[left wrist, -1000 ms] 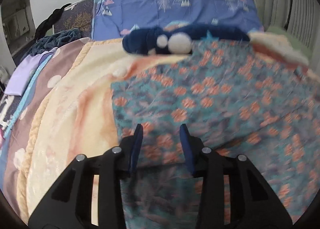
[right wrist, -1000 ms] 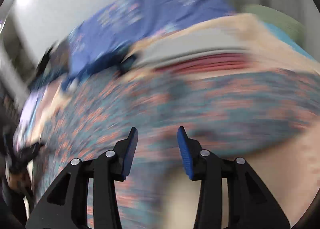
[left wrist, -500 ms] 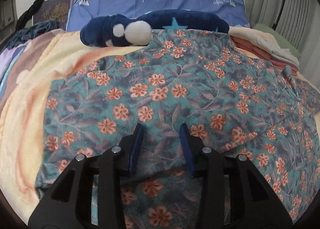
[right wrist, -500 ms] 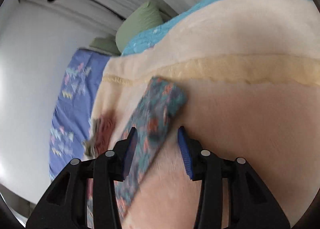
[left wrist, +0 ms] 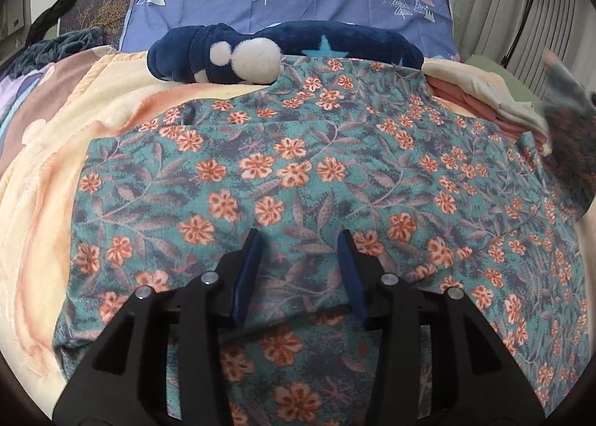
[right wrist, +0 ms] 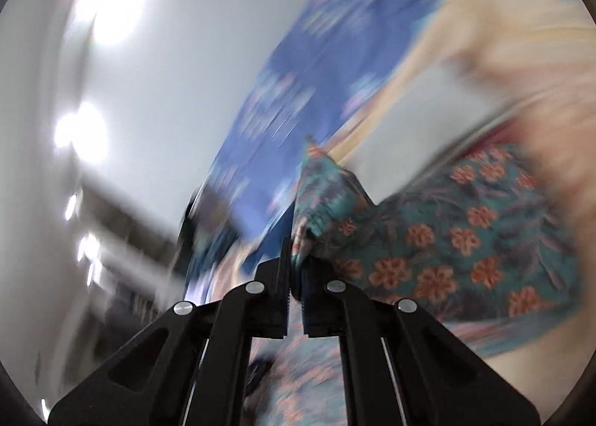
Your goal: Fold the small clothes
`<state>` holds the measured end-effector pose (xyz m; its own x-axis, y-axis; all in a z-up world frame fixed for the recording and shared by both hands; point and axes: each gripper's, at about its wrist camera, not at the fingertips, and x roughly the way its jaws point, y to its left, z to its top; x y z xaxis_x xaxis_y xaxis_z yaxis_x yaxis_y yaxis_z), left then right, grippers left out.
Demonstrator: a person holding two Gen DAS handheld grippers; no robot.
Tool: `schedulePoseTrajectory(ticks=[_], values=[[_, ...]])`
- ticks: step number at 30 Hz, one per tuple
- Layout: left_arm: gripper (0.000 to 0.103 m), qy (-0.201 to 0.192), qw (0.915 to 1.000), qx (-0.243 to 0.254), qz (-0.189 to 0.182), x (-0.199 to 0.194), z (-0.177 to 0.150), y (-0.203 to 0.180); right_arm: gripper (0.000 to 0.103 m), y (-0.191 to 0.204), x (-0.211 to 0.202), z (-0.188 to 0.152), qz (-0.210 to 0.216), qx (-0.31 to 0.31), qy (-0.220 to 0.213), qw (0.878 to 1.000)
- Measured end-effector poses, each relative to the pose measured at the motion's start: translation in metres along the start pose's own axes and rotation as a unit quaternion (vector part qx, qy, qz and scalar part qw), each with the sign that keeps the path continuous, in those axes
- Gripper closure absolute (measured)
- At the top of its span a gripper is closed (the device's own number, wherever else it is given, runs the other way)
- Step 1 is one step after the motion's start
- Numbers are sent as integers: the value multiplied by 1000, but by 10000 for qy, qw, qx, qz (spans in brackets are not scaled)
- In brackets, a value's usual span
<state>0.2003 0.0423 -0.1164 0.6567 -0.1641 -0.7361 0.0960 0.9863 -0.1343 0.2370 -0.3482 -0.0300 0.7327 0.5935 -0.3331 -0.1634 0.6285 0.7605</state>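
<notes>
The right gripper (right wrist: pixel 295 269) is clamped on an edge of the teal cotton garment with orange flowers (left wrist: pixel 298 172); its jaws have just closed. The left gripper (left wrist: pixel 298 262) is held parted over the garment, spread centre-frame on the peach fleece blanket (left wrist: pixel 48 150).

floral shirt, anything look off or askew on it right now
One end of the floral shirt is off the bed, pinched in the shut right gripper, which has just been closing. The rest lies flat under the open left gripper.

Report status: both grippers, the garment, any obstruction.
Left gripper open over floral garment. Right gripper just closed, pinching its edge. Navy plush toy lies at far hem.
</notes>
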Motion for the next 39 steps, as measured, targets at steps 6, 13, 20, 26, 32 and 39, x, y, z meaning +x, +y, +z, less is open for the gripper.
schedulePoseTrajectory(ticks=[6, 13, 20, 26, 32, 39], values=[[59, -66, 9996, -167, -240, -4, 1, 6, 98, 39, 128, -104, -591, -1208, 1690, 9764], [47, -20, 9841, -479, -1713, -22, 11, -17, 98, 31, 143, -142, -998, -1690, 2027, 9594], [29, 677, 9752, -810, -1947, 8, 24, -51, 96, 33, 133, -156, -1006, -2044, 1915, 9547], [53, 872, 9708, -1249, -1852, 33, 37, -54, 95, 25, 129, -152, -879, -1990, 1916, 9571], [99, 493, 9826, -645, -1673, 13, 63, -77, 87, 25, 116, -146, -444, -1881, 1875, 9631], [99, -867, 9861, -260, -1390, -78, 110, -55, 79, 14, 76, -112, -349, -1707, 1136, 9781]])
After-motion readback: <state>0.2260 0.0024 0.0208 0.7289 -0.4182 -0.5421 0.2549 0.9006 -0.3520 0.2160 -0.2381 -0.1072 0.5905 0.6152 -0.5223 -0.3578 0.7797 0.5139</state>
